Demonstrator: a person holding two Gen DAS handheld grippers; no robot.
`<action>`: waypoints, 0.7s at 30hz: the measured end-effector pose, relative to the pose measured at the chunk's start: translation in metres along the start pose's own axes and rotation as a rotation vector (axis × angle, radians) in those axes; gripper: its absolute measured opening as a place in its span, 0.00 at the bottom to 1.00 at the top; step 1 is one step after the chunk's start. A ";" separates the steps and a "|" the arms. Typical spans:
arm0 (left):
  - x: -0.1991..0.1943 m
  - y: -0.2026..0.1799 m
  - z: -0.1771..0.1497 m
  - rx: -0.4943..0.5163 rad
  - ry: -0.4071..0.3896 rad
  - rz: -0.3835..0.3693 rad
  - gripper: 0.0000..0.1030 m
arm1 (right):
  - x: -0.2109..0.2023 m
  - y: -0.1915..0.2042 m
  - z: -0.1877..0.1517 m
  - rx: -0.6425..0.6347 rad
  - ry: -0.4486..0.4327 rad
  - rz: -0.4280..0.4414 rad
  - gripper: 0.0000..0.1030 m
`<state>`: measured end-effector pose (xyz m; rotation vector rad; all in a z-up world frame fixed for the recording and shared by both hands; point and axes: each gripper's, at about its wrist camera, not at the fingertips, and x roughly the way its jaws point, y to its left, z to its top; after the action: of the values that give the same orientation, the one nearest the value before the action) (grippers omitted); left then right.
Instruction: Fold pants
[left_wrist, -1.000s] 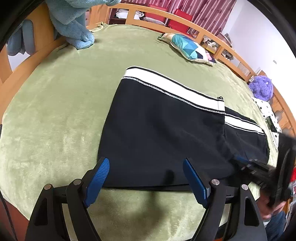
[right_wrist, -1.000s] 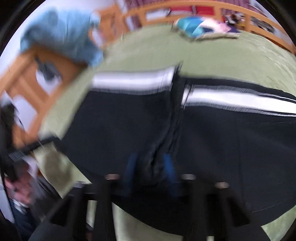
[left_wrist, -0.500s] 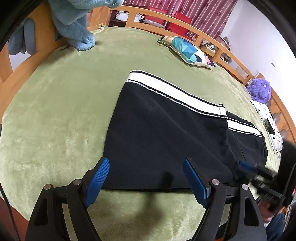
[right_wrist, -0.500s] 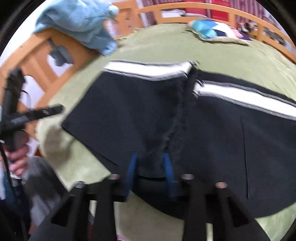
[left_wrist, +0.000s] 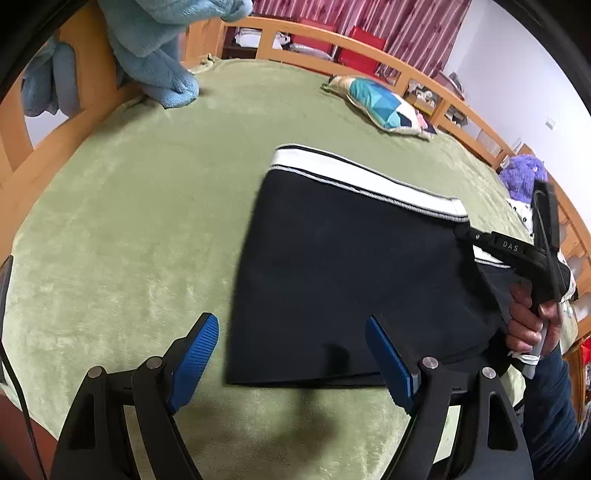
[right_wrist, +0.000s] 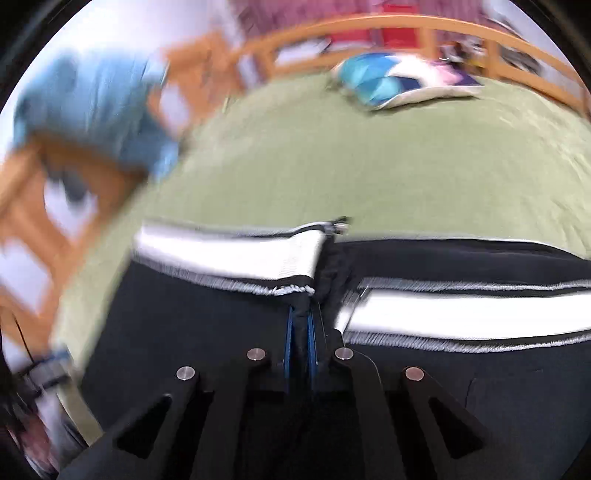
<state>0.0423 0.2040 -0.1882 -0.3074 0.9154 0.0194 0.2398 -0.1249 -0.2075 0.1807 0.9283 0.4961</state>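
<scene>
The black pants (left_wrist: 343, 273) with a white side stripe (left_wrist: 369, 181) lie folded over on the green blanket (left_wrist: 129, 240). My left gripper (left_wrist: 295, 354) is open and empty, its blue pads either side of the pants' near edge, just above it. My right gripper (right_wrist: 300, 332) is shut on a pinch of the black fabric at the fold line, near the white stripe (right_wrist: 236, 254). In the left wrist view the right gripper (left_wrist: 480, 240) reaches in from the right, held by a hand (left_wrist: 528, 325). The right wrist view is blurred.
A blue plush blanket (left_wrist: 155, 48) hangs over the wooden bed rail (left_wrist: 369, 48) at the far left. A patterned pillow (left_wrist: 380, 107) lies at the far side. A purple plush toy (left_wrist: 522, 177) sits at the right edge. The bed's near edge runs below my left gripper.
My right gripper has closed fully on the fabric and moved from the pants' near edge up along the fold toward the white stripe. The left gripper stayed open and barely shifted.
</scene>
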 end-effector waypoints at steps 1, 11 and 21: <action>-0.001 0.003 -0.001 -0.010 -0.008 -0.011 0.78 | 0.004 -0.007 0.001 0.047 0.032 0.016 0.07; 0.036 0.041 -0.008 -0.191 0.064 -0.121 0.78 | -0.037 0.004 -0.049 -0.062 0.131 -0.011 0.31; 0.070 0.027 -0.001 -0.155 0.109 -0.129 0.68 | -0.046 -0.001 -0.122 0.014 0.154 0.076 0.33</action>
<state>0.0803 0.2213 -0.2502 -0.5152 1.0027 -0.0455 0.1198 -0.1551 -0.2469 0.1925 1.0783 0.5795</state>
